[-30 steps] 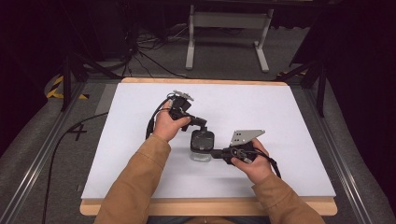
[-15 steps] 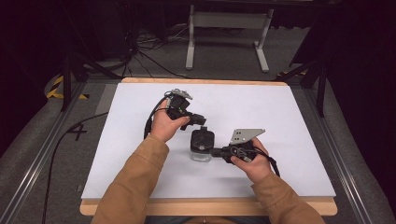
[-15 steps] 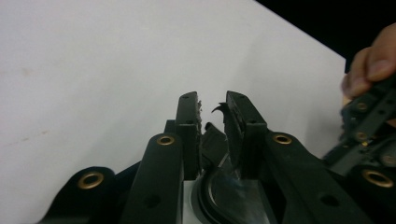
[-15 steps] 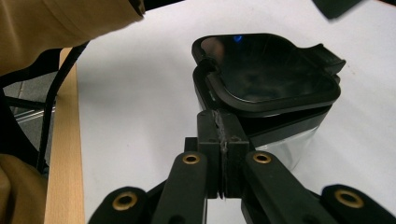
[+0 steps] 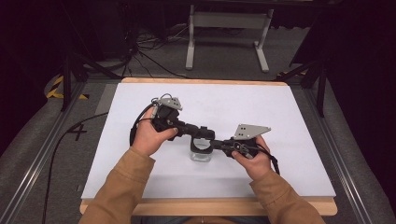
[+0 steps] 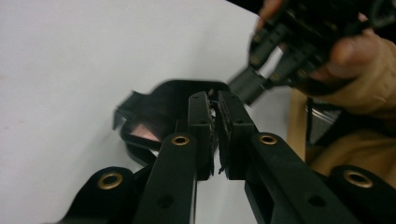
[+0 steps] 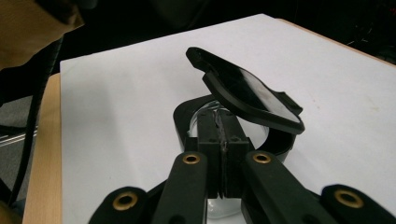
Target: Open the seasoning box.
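My right tool (image 7: 223,122) is pinching the jar (image 5: 201,156) by its collar (image 7: 180,119), steadying it near the front of the white table (image 5: 280,112). My left tool (image 6: 215,100), its jaws having just been closing, is gripping the lid (image 7: 247,91) by its edge and holding it tipped open. Cables (image 5: 149,56) are trailing across the dark floor behind the table.

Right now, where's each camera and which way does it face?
High view: above the person's side, looking forward and down on the table; both forearms enter from below.
Left gripper view: rides the left gripper, whose jaws have just been closing on the edge of the black lid; right hand beyond.
Right gripper view: rides the right gripper, shut on the jar collar; sleeve top left.
Shared: both gripper views show the lid.
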`<action>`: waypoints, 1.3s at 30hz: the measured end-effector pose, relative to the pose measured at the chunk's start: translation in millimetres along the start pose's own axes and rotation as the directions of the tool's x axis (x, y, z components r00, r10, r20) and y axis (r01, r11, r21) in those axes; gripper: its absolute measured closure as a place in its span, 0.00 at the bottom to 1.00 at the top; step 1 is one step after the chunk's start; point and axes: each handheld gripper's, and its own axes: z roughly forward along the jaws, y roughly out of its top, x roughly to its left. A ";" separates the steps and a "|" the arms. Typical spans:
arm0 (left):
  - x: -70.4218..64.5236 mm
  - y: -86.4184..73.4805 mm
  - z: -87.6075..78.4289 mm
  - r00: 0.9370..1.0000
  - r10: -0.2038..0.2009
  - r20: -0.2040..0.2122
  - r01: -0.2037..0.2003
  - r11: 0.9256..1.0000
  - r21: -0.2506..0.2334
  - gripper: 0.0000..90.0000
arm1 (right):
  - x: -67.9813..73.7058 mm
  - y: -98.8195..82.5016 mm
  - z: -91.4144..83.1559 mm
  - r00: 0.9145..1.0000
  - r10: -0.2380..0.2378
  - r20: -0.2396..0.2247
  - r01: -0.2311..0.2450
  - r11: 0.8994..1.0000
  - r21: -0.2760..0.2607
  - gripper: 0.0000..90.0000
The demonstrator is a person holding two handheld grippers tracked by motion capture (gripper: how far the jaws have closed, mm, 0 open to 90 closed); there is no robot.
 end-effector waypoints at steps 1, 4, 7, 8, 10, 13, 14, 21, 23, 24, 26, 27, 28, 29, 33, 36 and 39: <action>-3.8 -2.5 0.5 1.000 0.005 0.008 -0.005 1.000 0.014 0.95 | -0.5 0.5 -0.1 1.000 0.002 0.003 -0.002 1.000 -0.004 1.00; -9.9 -7.7 3.5 1.000 0.004 0.023 -0.005 0.999 0.033 0.96 | -1.3 2.4 -0.8 1.000 0.003 0.013 -0.003 1.000 -0.020 1.00; -11.8 -12.7 9.7 1.000 0.002 0.020 -0.004 0.998 0.063 0.96 | -1.9 3.9 -2.8 1.000 0.002 0.017 -0.002 0.999 -0.032 1.00; -11.0 -14.7 12.9 1.000 -0.001 0.024 0.000 0.998 0.063 0.95 | -2.1 4.2 -3.3 1.000 0.004 0.014 -0.004 0.999 -0.037 1.00; -8.0 -18.4 19.1 0.999 -0.011 0.032 0.009 0.997 0.077 0.94 | -2.8 5.0 -4.3 1.000 0.008 0.015 -0.007 0.999 -0.043 1.00; -4.0 -22.4 27.2 1.000 -0.021 0.014 0.020 0.994 0.104 0.94 | -4.3 5.9 -4.2 0.999 -0.006 0.037 0.008 0.999 -0.039 1.00; -3.2 -22.8 28.6 1.000 -0.020 0.010 0.019 0.995 0.100 0.94 | -4.5 5.9 -4.1 0.999 -0.004 0.037 0.006 0.999 -0.043 1.00; 0.7 -18.9 30.0 0.999 -0.030 -0.036 0.031 0.999 0.018 0.95 | -3.9 5.2 -3.1 0.999 -0.006 0.039 0.008 0.999 -0.041 1.00; 1.5 -18.0 29.6 0.999 -0.026 -0.039 0.027 1.000 0.006 0.95 | -3.8 4.9 -3.0 0.999 -0.005 0.038 0.006 0.999 -0.038 1.00; 1.6 -17.5 29.2 0.999 -0.031 -0.043 0.031 1.000 0.001 0.95 | -4.0 4.3 -2.7 0.999 -0.007 0.040 0.008 0.999 -0.037 1.00; 3.3 -16.6 28.9 0.998 -0.031 -0.047 0.031 1.000 -0.005 0.95 | -4.0 3.8 -2.1 0.999 -0.004 0.039 0.006 0.999 -0.035 1.00; 4.4 -16.4 29.2 0.998 -0.033 -0.052 0.033 0.999 -0.006 0.95 | -4.0 3.5 -1.5 0.999 -0.006 0.037 0.007 0.999 -0.035 1.00; 5.6 -16.1 29.2 0.998 -0.035 -0.058 0.035 0.999 -0.004 0.95 | -4.0 2.9 -0.5 0.999 -0.007 0.035 0.008 0.999 -0.035 1.00; 6.4 -15.7 28.9 0.997 -0.037 -0.061 0.036 0.999 -0.007 0.95 | -3.4 2.4 0.2 0.999 -0.004 0.033 0.005 1.000 -0.029 1.00; 9.5 -12.1 27.0 0.998 -0.033 -0.061 0.031 0.999 -0.042 0.96 | -1.2 -0.5 4.9 1.000 -0.006 0.021 0.007 1.000 -0.013 1.00; 10.4 -6.4 25.3 0.997 -0.034 -0.066 0.030 0.998 -0.052 0.96 | 0.5 -3.9 9.7 1.000 0.003 0.010 -0.003 1.000 0.007 1.00; 14.1 -0.6 23.5 0.997 -0.035 -0.067 0.030 0.998 -0.063 0.96 | 1.1 -6.3 13.3 1.000 -0.003 0.004 0.003 1.000 0.019 1.00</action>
